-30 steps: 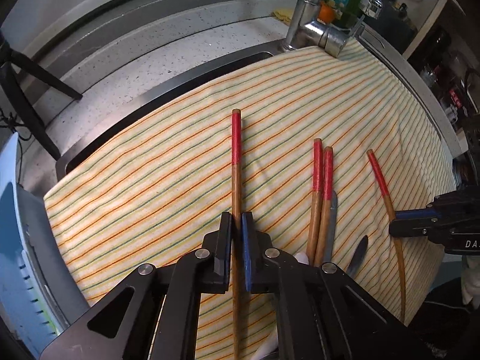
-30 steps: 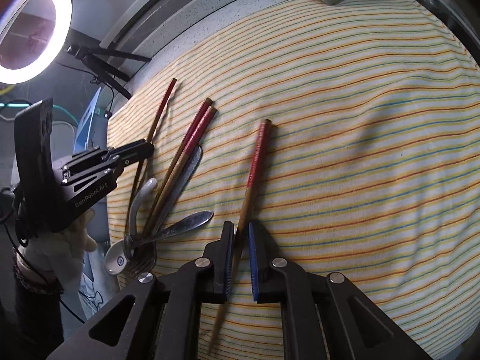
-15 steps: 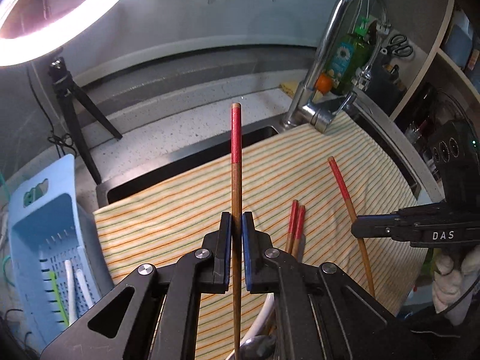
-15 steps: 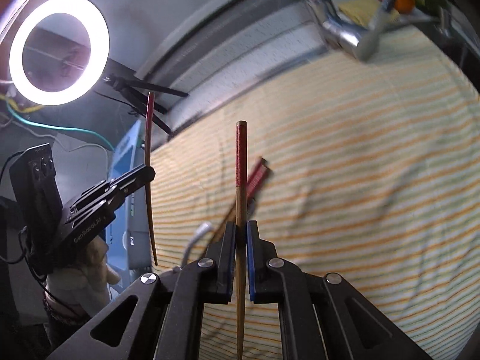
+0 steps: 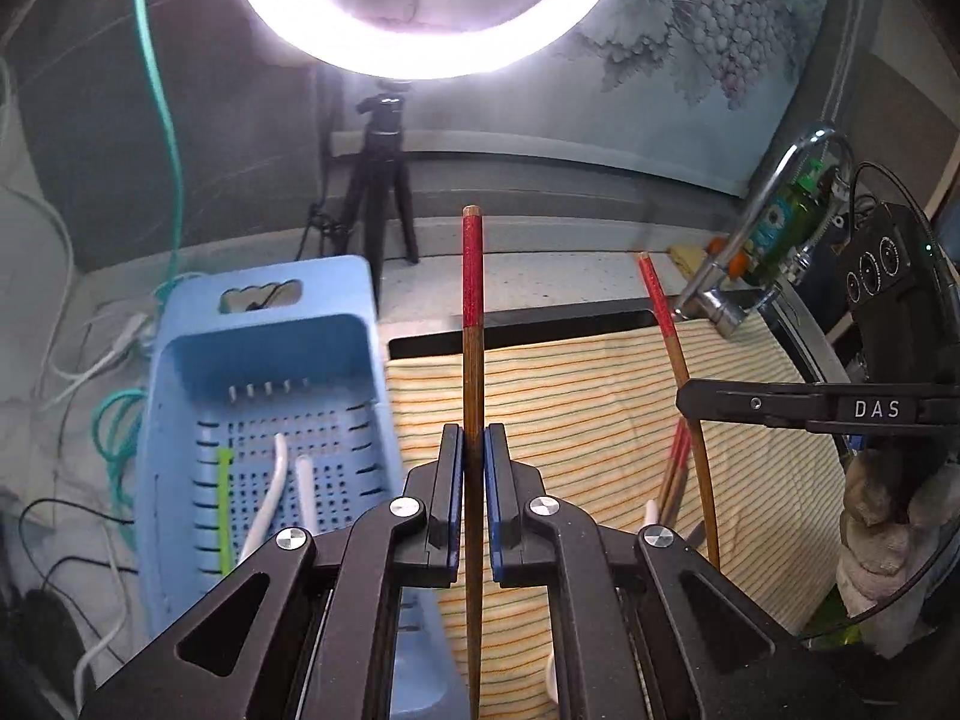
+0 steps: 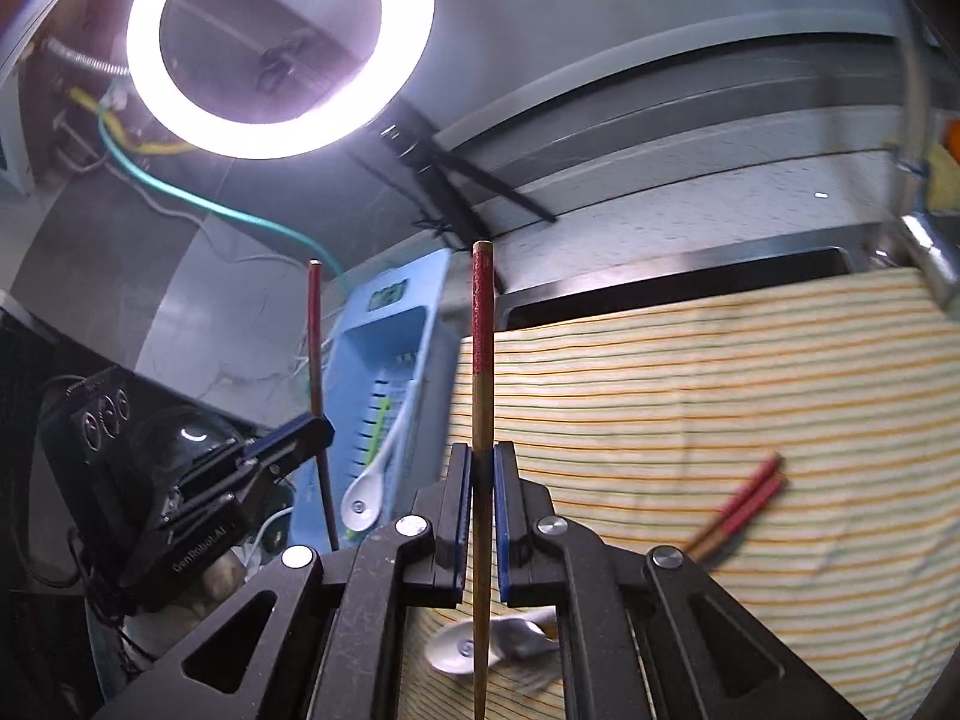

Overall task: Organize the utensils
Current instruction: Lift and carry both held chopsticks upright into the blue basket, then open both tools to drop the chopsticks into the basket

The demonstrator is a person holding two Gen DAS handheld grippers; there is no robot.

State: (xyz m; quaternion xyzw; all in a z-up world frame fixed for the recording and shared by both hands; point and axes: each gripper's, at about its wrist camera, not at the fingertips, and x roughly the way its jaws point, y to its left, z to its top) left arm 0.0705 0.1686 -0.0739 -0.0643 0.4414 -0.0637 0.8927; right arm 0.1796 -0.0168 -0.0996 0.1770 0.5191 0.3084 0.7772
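my left gripper [image 5: 473, 480] clamped on red-tipped chopstick [image 5: 472, 324], upright | right gripper [image 5: 690, 405] gripping second chopstick [image 5: 672, 336] | blue basket [image 5: 264, 360] left | striped cloth [image 5: 576, 408] | chopstick pair [image 5: 675, 468] on cloth

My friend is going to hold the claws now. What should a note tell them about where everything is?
Left claw: shut on one red-topped wooden chopstick, lifted off the cloth.
Right claw: shut on another red-topped chopstick, also lifted.
Blue plastic basket: already holds some white and green utensils.
Left on the striped yellow cloth: a pair of red-topped chopsticks, metal spoons and a white spoon, partly hidden.
Probably next: the held chopsticks go into the basket, then the rest.
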